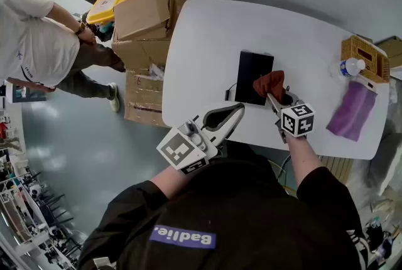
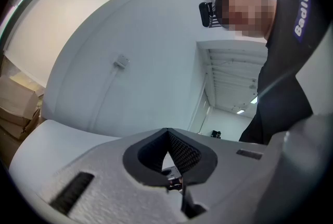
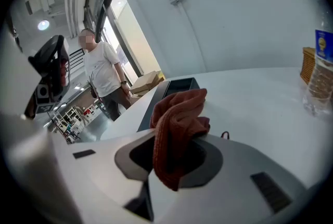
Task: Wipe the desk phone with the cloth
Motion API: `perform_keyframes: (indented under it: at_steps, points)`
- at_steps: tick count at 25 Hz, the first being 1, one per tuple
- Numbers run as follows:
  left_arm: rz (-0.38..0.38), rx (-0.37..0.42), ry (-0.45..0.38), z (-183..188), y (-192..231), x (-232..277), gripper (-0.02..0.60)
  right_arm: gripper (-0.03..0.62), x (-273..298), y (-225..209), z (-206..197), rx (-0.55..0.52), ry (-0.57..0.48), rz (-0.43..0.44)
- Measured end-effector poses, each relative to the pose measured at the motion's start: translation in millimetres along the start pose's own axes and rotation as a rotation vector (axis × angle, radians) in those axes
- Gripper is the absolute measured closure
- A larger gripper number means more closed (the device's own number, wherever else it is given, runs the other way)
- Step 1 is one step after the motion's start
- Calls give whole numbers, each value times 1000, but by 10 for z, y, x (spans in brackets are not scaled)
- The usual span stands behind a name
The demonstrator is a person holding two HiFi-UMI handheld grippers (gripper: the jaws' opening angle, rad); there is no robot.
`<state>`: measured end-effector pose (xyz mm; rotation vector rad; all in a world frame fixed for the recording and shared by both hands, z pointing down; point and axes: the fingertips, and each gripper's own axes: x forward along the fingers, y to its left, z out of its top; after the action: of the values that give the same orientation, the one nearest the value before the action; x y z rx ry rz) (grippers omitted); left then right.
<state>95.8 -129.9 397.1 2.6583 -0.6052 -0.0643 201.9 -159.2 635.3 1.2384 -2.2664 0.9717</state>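
While a person in a white shirt point(image 1: 38, 43) stood on the floor beyond the white worktop's point(image 1: 207, 36) left end, beside stacked cardboard boxes point(image 1: 143, 17), nothing lay between the 2 grippers and the desk phone point(image 1: 251, 74). At the worktop's right end sat a wicker basket point(image 1: 364, 56), with a plastic water bottle point(image 1: 347, 68) just beside it and a purple cloth point(image 1: 352, 110) near the front edge, all well apart from the phone. The phone was a flat black rectangle lying near the middle of the worktop, with a thin cord at its near left corner. The right gripper point(image 1: 274, 99) pinched a rust-red cloth point(image 1: 270, 83), bunched and folded, which overlapped the phone's near right corner in the head view; whether it touched the phone could not be told. The left gripper point(image 1: 235, 113) hung at the worktop's near edge, its jaws pressed together on nothing. Only the right gripper view showed the phone's raised rim and the cloth's ribbed weave point(image 3: 179, 119). The left gripper view showed only a pale wall above the closed gripper point(image 2: 167, 137) and a dark sleeve point(image 2: 283, 87).
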Motion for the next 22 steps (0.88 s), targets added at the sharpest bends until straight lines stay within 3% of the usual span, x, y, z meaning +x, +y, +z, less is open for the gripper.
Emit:
perform_keyframes:
  at_steps: [12, 22]
  points:
    - [-81, 46, -5, -31, -187, -474, 575, 500, -139, 329, -591, 44, 79, -81]
    - [-152, 94, -17, 57, -358, -1165, 575, 500, -419, 1090, -458, 61, -56, -130]
